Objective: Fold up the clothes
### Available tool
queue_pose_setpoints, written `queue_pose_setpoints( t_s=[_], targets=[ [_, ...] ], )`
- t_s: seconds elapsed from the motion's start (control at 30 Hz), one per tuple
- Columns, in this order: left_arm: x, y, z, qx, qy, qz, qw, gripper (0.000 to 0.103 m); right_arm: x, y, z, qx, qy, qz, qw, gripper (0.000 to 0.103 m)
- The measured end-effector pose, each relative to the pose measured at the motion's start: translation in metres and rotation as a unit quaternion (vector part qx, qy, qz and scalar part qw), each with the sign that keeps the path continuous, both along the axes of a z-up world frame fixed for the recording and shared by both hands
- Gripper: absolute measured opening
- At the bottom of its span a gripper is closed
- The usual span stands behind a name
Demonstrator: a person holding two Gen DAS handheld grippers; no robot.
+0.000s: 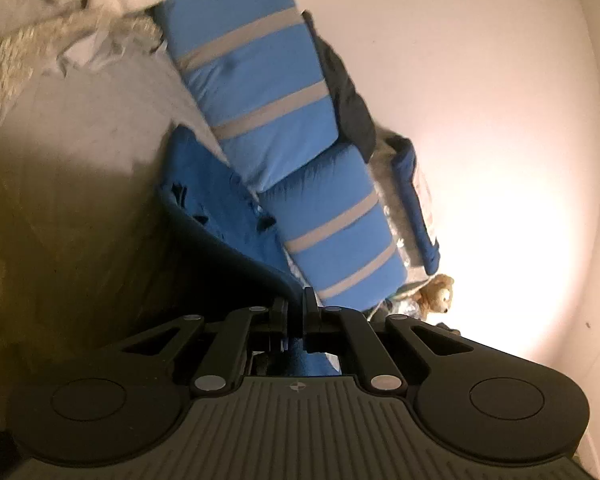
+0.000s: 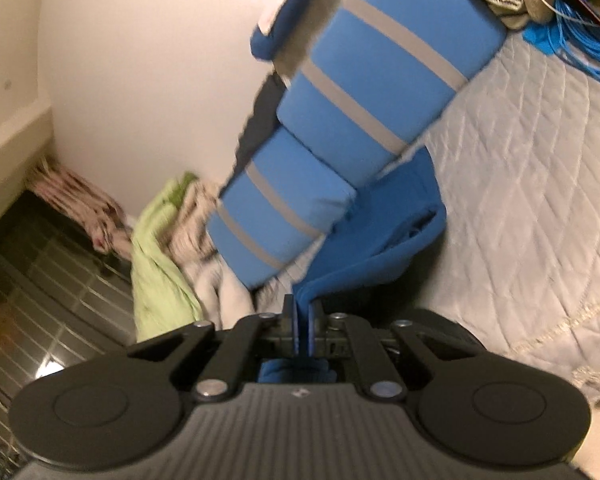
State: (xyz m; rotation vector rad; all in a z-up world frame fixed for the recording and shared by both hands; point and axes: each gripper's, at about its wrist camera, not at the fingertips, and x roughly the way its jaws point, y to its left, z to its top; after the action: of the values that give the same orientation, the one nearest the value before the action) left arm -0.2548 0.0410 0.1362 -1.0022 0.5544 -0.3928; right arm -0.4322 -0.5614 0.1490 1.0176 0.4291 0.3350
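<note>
The left gripper has its jaws drawn close together, pinching a dark edge of the blue garment; the right gripper is likewise nearly closed, with a fold of the same blue cloth clamped between its jaws. The garment hangs slack between the two, lifted off the quilt and draped just below the cushions. It is plain mid-blue, soft and creased, with a thick rolled hem; in the left view it looks darker and shows a few small dark gaps or holes, though blur leaves that uncertain. Two blue cushions with grey stripes lean against the white wall, hemming in the far side of the bed. The quilt's open stretch lies on the side of the right gripper, bounded farther off by a tangle of blue cord. Beside the left gripper, rumpled pale bedding crowds the far corner. A green blanket is piled by the cushion end, and a small plush bear sits at the wall. No writing is readable anywhere.
</note>
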Motion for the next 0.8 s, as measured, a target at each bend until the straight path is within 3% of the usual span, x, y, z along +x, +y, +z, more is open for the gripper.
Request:
queue_pose_setpoints(
  t_s=[0.1, 0.23, 0.43, 0.8],
  targets=[
    [-0.005, -0.001, 0.014, 0.007, -0.015, 0.006, 0.9998, 0.005, -0.002, -0.001, 0.013, 0.003, -0.015, -0.009, 1.0, 0.005],
    [-0.019, 0.003, 0.023, -0.023, -0.019, 0.021, 0.9993, 0.005, -0.013, 0.001, 0.03, 0.005, -0.036, -0.017, 0.999, 0.005],
    [-0.034, 0.001, 0.033, -0.004, -0.009, 0.035, 0.9993, 0.005, -0.035, 0.008, 0.045, 0.012, -0.03, -0.031, 0.999, 0.005],
    [0.023, 0.009, 0.021, 0.02, 0.029, 0.049, 0.9982, 0.005, 0.013, 0.011, 0.038, -0.012, 0.009, -0.032, 0.999, 0.005]
  ],
)
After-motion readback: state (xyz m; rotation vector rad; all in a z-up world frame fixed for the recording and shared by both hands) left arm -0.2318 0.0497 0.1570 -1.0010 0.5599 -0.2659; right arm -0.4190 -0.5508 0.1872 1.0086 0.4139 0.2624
